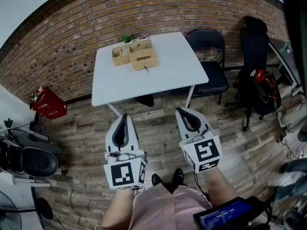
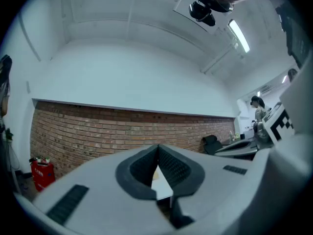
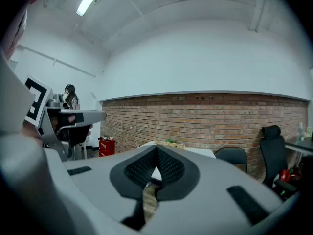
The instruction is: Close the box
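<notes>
Across the floor [image 1: 158, 128], the box [image 1: 136, 54] sits on the worktop [image 1: 168, 75], well ahead. Left tool [image 1: 124, 116] and right tool [image 1: 185, 111] are closed and empty; the left is nearer.

The light-grey plastic left gripper [image 1: 124, 115] and right gripper [image 1: 179, 109] each have dark ribbed pads [image 2: 172, 167] lining the jaws and a white cube [image 1: 125, 174] printed with black square markers. The person wears a pale pink garment [image 1: 163, 208] and black shoes [image 1: 178, 176].

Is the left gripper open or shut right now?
Shut. The grey left gripper has its black ribbed pads meeting at the tips, with nothing held between them.
</notes>
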Tool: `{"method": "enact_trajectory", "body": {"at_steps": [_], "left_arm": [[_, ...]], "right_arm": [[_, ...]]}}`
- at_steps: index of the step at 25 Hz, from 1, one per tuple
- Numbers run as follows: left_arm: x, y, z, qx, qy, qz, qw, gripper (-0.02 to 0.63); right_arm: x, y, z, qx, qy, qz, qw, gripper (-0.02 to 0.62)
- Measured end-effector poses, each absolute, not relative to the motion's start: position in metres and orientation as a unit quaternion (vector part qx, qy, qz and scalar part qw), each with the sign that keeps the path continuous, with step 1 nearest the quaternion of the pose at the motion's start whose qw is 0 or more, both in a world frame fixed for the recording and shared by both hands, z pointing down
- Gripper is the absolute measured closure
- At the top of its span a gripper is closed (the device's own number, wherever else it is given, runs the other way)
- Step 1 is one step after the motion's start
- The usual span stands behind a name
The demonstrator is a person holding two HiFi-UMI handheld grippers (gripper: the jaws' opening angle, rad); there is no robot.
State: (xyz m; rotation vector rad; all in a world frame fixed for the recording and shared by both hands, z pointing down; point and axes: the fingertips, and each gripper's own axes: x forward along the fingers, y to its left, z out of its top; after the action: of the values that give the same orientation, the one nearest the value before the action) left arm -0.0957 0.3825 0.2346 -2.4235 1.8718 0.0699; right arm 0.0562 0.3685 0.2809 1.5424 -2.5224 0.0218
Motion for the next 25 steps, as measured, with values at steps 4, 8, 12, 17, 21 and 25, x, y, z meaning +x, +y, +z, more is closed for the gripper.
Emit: {"method": "enact_trajectory", "body": {"at_steps": [4,8,12,17,21,25], "left_arm": [[-0.094,0.378,0.236,-0.790,0.612,0.022,0.041,0.594],[-0.090,0.383,0.242,-0.789,0.613,0.019,0.038,0.594],[-0.077,0.390,0.236,-0.796,0.603,0.038,0.033,0.568],[-0.061,0.389,0.228,-0.792,0.608,0.047,0.043,0.476],[-0.052,0.389,0.237,-0.781,0.622,0.036,0.043,0.476],[-0.050,0.381,0.252,-0.775,0.631,0.026,0.030,0.476]], "right_arm": [[0.058,0.363,0.282,0.519,-0.850,0.006,0.092,0.598],[0.065,0.367,0.287,0.525,-0.847,0.006,0.087,0.598],[0.079,0.368,0.284,0.518,-0.853,0.024,0.060,0.516],[0.096,0.361,0.278,0.503,-0.862,0.009,0.061,0.419],[0.110,0.353,0.281,0.495,-0.867,0.001,0.064,0.423],[0.117,0.337,0.294,0.492,-0.868,0.013,0.072,0.428]]}}
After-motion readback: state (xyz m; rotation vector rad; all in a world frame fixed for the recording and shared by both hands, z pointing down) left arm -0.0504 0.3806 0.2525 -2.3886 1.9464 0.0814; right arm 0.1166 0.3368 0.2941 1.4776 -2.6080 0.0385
